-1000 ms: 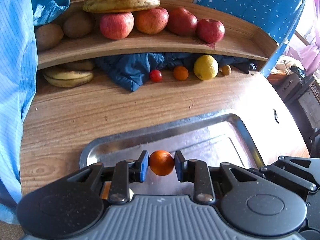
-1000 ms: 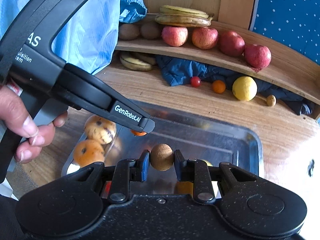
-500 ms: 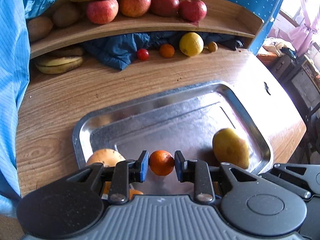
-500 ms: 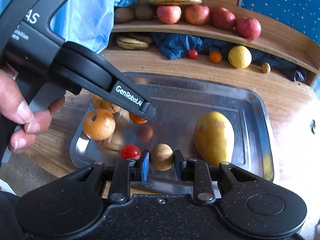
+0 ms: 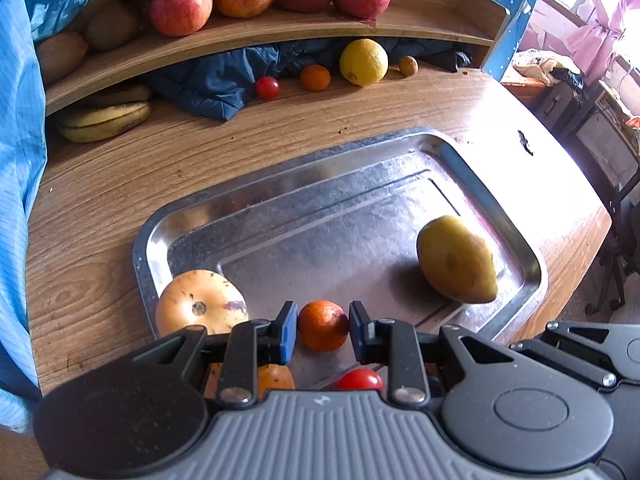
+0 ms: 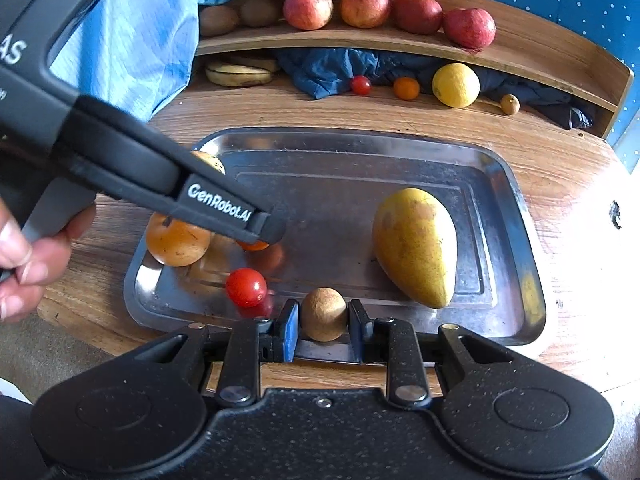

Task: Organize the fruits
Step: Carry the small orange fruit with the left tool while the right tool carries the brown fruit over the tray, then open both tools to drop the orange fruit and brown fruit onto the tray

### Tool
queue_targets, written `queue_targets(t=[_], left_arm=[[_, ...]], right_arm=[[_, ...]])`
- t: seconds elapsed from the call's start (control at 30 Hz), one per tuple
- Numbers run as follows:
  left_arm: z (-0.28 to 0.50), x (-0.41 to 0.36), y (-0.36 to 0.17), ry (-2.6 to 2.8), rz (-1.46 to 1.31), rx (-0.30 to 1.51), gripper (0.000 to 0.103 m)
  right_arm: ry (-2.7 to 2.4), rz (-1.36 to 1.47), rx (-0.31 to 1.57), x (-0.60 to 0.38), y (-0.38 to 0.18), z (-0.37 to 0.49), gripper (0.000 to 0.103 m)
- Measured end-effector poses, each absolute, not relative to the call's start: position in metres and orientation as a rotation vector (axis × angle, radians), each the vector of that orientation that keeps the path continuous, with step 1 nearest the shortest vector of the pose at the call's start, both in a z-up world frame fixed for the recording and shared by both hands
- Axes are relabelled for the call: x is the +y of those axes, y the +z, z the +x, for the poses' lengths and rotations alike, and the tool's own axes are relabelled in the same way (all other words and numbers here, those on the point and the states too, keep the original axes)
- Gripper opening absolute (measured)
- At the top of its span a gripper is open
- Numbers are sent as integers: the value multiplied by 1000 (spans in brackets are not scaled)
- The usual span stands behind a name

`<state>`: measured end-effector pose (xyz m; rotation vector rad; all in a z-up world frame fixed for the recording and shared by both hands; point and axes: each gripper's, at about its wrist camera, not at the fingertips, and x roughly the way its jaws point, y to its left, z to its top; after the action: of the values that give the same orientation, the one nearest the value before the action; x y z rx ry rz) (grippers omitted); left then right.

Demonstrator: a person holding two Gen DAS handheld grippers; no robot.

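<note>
The left wrist camera sits just behind the left tool (image 5: 323, 332), close over the near left corner of the metal tray (image 5: 141, 248), and looks steeply down and forward across the wooden surface (image 5: 100, 184) to the shelf (image 5: 248, 36) at the back.

The right wrist camera rides behind the right tool (image 6: 323, 330) at the tray's (image 6: 532, 264) near edge, tilted less steeply, so it takes in the whole tray and the left tool from the side.

Both views share the tray, the mango (image 5: 456, 264) (image 6: 416, 246), the tomato (image 5: 359, 379) (image 6: 246, 287), the shelf apples (image 5: 181, 9) (image 6: 308, 10) and the lemon (image 5: 363, 62) (image 6: 455, 85).
</note>
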<state>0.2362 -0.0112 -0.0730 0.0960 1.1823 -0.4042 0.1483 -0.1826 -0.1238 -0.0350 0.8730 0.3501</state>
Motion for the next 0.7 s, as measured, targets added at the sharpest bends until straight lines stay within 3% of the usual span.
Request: queue_targets(t=[0.7], left_arm=[[234, -11, -73, -402, 106, 1211, 31]], right_arm=[[336, -25, 884, -183, -124, 151, 31]])
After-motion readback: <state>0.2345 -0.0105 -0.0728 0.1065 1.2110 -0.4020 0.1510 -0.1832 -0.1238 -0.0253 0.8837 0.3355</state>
